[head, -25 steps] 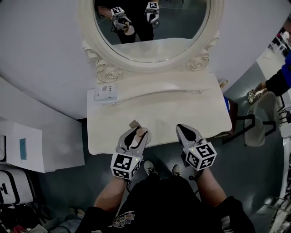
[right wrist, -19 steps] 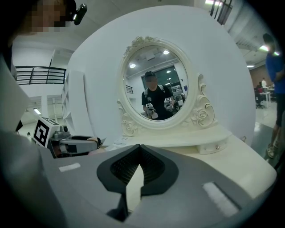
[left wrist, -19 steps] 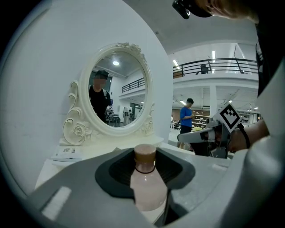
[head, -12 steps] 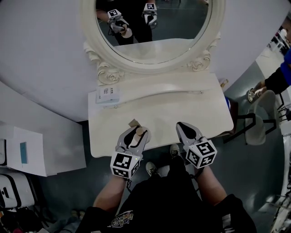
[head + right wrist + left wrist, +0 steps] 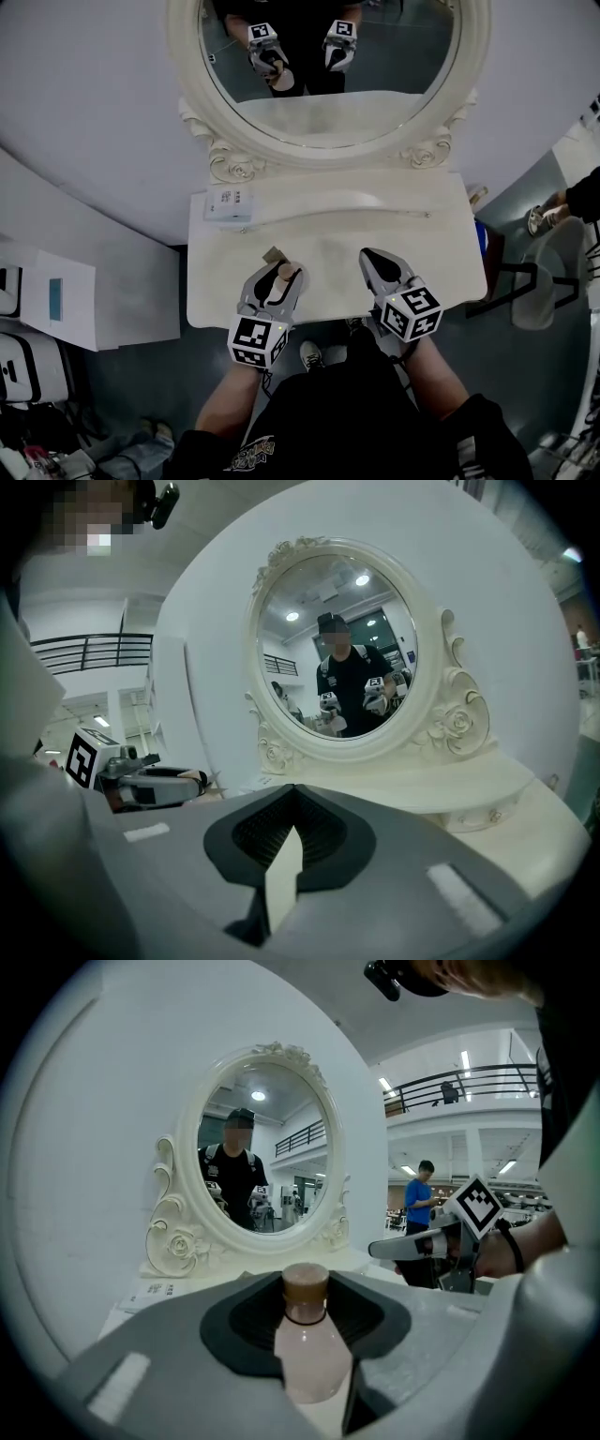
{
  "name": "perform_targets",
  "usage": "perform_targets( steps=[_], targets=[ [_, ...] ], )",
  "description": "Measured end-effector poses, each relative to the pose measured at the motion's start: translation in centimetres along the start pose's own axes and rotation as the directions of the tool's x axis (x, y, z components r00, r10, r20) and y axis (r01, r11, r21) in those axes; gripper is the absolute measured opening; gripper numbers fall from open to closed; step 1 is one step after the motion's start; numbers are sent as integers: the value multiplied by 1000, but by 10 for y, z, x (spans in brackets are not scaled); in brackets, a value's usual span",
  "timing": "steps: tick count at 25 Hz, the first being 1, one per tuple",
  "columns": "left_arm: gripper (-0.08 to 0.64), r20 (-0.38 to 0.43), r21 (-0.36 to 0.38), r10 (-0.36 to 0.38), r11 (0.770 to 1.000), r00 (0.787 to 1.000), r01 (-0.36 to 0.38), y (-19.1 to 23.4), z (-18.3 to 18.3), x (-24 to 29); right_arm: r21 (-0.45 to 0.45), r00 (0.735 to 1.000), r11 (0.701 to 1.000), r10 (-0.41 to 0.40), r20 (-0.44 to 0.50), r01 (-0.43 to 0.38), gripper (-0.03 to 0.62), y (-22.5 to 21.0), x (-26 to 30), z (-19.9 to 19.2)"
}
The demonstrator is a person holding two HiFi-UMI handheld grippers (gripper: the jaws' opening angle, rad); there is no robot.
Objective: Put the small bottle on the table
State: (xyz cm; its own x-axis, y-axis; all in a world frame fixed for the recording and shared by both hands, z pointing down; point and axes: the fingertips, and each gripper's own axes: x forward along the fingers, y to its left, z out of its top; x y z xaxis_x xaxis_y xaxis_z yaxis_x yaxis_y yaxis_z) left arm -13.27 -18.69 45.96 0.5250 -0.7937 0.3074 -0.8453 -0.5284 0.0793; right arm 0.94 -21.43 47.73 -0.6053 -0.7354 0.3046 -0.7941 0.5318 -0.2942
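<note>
Over the table [image 5: 337, 239], left gripper [image 5: 282, 276] clamps the small bottle [image 5: 314, 1354] — right gripper [image 5: 373, 259] closed; card [image 5: 230, 200] print unreadable.

Dim, even indoor light throughout; strong fisheye bending and dark vignetted corners.

small bottle [image 5: 309, 1363] base hidden behind left gripper [image 5: 281, 277] jaws; card [image 5: 230, 201] print unreadably small; mirror [image 5: 375, 103] top cut off.
</note>
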Motion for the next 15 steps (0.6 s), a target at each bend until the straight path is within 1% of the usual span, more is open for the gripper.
perform_targets(
  steps=[8, 15],
  targets=[
    [140, -3, -17, 63, 998, 998, -63, 3, 8, 40, -26, 998, 998, 51, -26, -52, 28, -36, 14, 16],
    [140, -4, -16, 92, 996, 996, -92, 5, 14, 69, -17, 997, 997, 73, -40, -73, 28, -66, 29, 23]
  ],
)
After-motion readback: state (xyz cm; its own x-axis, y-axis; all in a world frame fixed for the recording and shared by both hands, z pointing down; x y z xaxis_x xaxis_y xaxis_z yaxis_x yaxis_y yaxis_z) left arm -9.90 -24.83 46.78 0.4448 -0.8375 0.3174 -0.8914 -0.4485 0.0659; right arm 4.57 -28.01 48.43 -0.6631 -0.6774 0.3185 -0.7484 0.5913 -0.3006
